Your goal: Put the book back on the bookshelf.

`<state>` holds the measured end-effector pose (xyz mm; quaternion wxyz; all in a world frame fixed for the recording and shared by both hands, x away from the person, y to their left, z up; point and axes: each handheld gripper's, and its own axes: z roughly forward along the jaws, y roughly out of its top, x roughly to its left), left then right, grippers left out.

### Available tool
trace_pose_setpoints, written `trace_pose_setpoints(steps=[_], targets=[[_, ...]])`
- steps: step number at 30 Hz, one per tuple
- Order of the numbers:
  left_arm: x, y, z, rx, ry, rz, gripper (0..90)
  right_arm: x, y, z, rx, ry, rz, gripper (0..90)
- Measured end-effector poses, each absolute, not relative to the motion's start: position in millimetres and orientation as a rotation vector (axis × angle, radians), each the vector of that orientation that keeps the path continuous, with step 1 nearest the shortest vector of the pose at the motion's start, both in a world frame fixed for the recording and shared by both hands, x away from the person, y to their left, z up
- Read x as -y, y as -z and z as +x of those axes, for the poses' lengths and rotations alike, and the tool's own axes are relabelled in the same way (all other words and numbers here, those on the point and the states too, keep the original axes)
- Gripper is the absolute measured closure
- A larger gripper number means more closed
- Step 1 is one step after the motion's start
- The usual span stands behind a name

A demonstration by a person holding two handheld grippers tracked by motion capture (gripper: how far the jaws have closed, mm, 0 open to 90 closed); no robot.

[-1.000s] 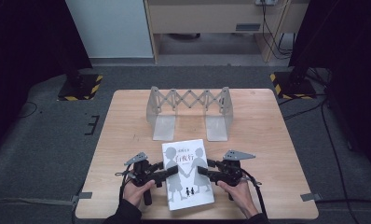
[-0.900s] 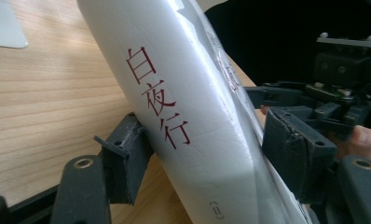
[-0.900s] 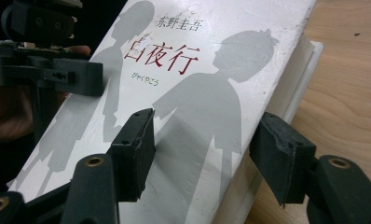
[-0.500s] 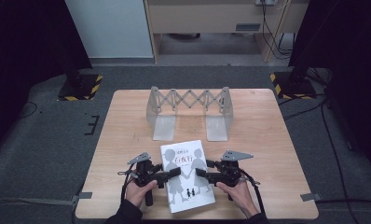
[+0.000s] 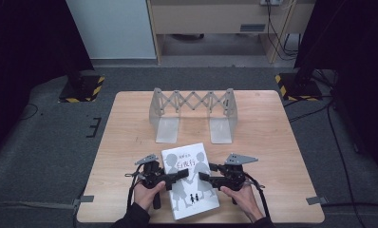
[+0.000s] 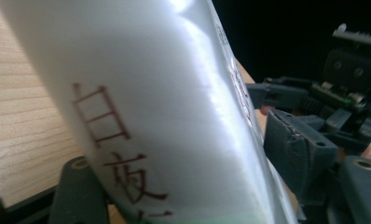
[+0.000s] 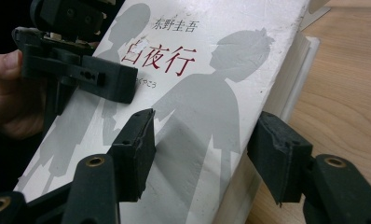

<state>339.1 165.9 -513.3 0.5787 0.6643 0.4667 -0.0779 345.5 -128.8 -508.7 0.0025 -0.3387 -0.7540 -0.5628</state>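
High view: a white book [image 5: 190, 180] lies at the near edge of my wooden table [image 5: 272, 142], cover up, grey silhouette figures and red title characters on it, slightly skewed. I've got the left gripper [image 5: 177, 175] coming in over the book's left edge and the right gripper [image 5: 203, 176] over its right edge, both jaw tips pointing inward over the cover, close to each other near the middle. My left hand [image 5: 146, 194] and right hand [image 5: 241, 197] sit at the bottom edge, cables trailing off each tool. Farther back, well apart from the book, a grey metal expandable book rack [image 5: 192, 111] stands with its scissor lattice across the back and two flat plates toward me. Left gripper view: the book's spine [image 6: 141, 112] runs up between my jaws, red characters on it, one pad on each side; looks like I'm pinching the book, jaws closed against it. Right gripper view: my jaws are spread, one pad [image 7: 134, 149] over the cover, the other pad [image 7: 279, 151] out past the page edge; contact unclear on that outer side. Left gripper [image 7: 76, 70] sits on the cover beyond.
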Motion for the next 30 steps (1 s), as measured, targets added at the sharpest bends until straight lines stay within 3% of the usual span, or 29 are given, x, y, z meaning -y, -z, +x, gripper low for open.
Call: trace_pose_setpoints(steps=[6, 16, 30], targets=[[-170.2, 504.1, 339.8, -1.099, 0.234, 1.468, 44.6, 133.8, 504.6, 346.5, 2.321, 1.806, -1.053, 42.3], [-170.3, 488.7, 341.0, -1.112, 0.220, 1.454, 48.7, 154.4, 494.9, 356.1, 2.259, 1.882, -1.152, 32.1], [-170.6, 449.1, 338.3, -1.050, 0.091, 1.515, 52.9, 191.8, 494.9, 374.6, 2.523, 1.685, -1.428, 19.1]])
